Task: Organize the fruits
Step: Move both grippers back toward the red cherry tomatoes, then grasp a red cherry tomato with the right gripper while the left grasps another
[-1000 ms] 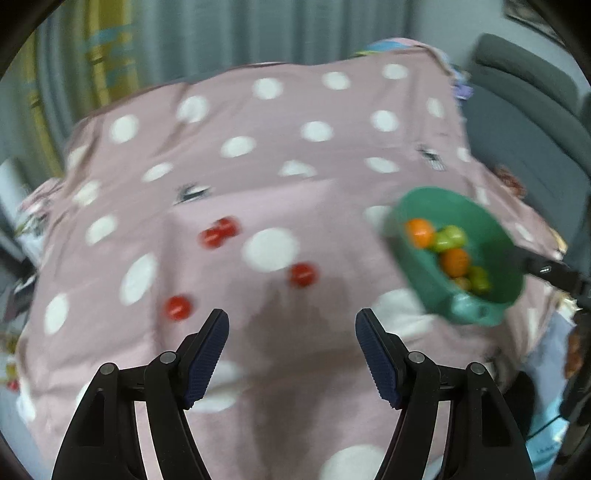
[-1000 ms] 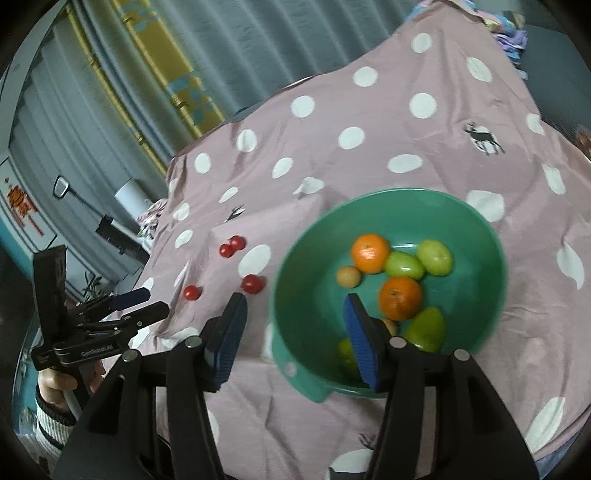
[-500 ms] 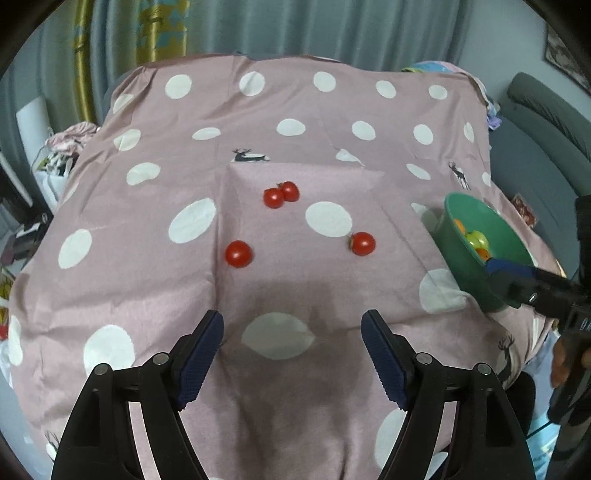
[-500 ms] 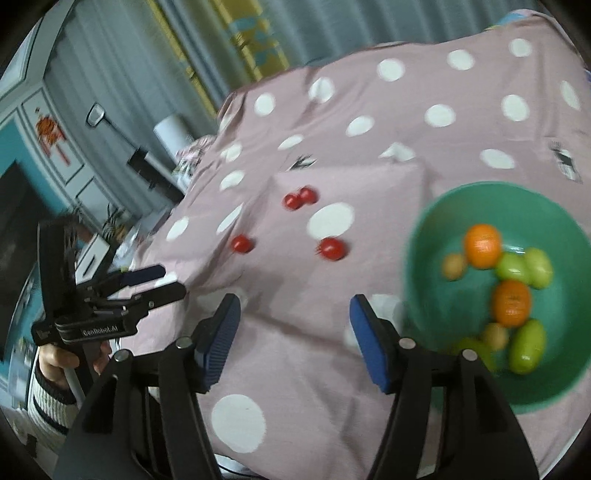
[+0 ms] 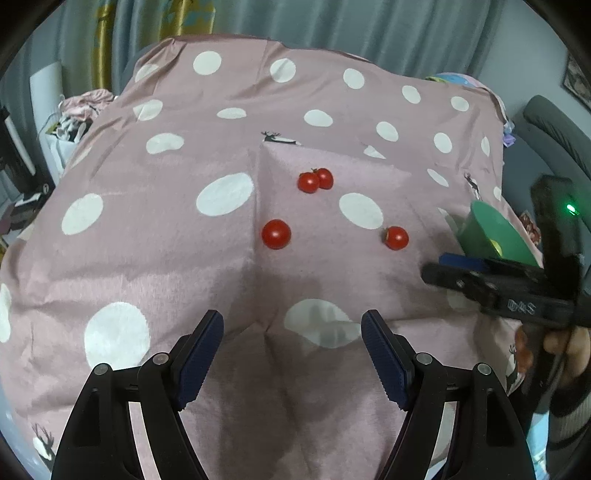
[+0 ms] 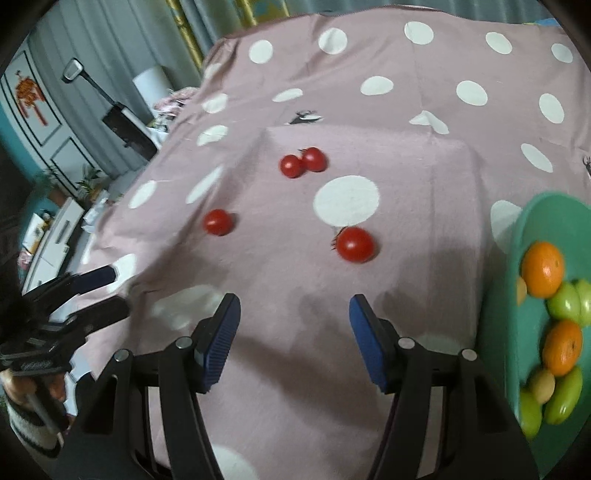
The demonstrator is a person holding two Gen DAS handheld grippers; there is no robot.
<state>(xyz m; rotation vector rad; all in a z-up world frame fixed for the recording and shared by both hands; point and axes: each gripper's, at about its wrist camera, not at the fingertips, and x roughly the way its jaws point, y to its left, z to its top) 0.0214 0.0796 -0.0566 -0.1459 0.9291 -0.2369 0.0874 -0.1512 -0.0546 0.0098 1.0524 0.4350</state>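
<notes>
Several red cherry tomatoes lie on the pink polka-dot cloth: a touching pair (image 5: 316, 180) (image 6: 303, 162), one alone at the left (image 5: 276, 234) (image 6: 218, 222), one at the right (image 5: 396, 237) (image 6: 355, 244). A green bowl (image 6: 532, 236) (image 5: 495, 236) at the right holds oranges (image 6: 543, 269) and green fruits (image 6: 565, 302). My left gripper (image 5: 291, 354) is open and empty, short of the tomatoes. My right gripper (image 6: 293, 332) is open and empty, just short of the right tomato; it also shows in the left wrist view (image 5: 480, 273).
The cloth-covered table (image 5: 221, 192) drops off at its edges. Grey curtains (image 5: 369, 29) hang behind, a grey chair (image 5: 554, 125) stands at the right, and clutter and a white cabinet (image 6: 55, 236) stand at the left.
Both grippers swung left toward the tomatoes and came closer to the cloth. The bowl slid to the right edge of both views. Both stay open.
</notes>
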